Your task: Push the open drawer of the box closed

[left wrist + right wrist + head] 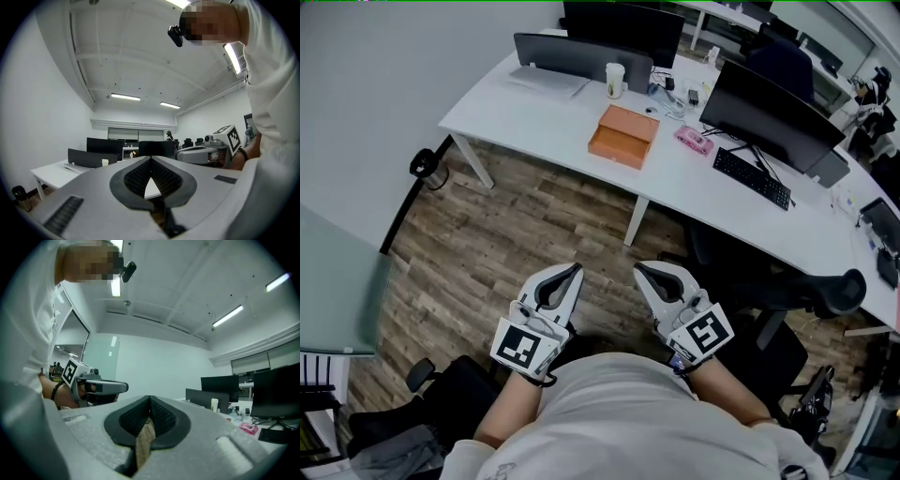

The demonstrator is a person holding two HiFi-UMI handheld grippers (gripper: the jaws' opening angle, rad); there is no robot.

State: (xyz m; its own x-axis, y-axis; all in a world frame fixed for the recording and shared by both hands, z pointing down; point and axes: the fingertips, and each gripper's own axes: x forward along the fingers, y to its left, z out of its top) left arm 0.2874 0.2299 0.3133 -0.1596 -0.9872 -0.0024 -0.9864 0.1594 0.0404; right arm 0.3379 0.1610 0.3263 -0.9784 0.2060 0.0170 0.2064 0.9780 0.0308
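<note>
orange box (625, 131) near the front edge of the surface (534, 103), drawer (612, 150) apparently out on the near side, contents unreadable. well apart, back by the torso (619, 412): left gripper (570, 274) and right gripper (645, 274), jaws together, empty. might shove the unbraced box toward the cup (614, 80) instead of shutting it.

Left gripper (570, 274): I see a pale grey shell that tapers toward the jaws.
Right gripper (643, 273): same grey shell, the other's mirror twin.
Pads (138, 178): dark and ribbed, lining the inside of the jaws within a black surround.
Marker cubes (525, 345): white with black square codes, one behind each pair of jaws.
Wrist straps (546, 379): dark bands just behind the cubes.
Shirt (619, 412): off-white, far behind the jaws.
Head camera (175, 35): small and black, high above the jaws.
</note>
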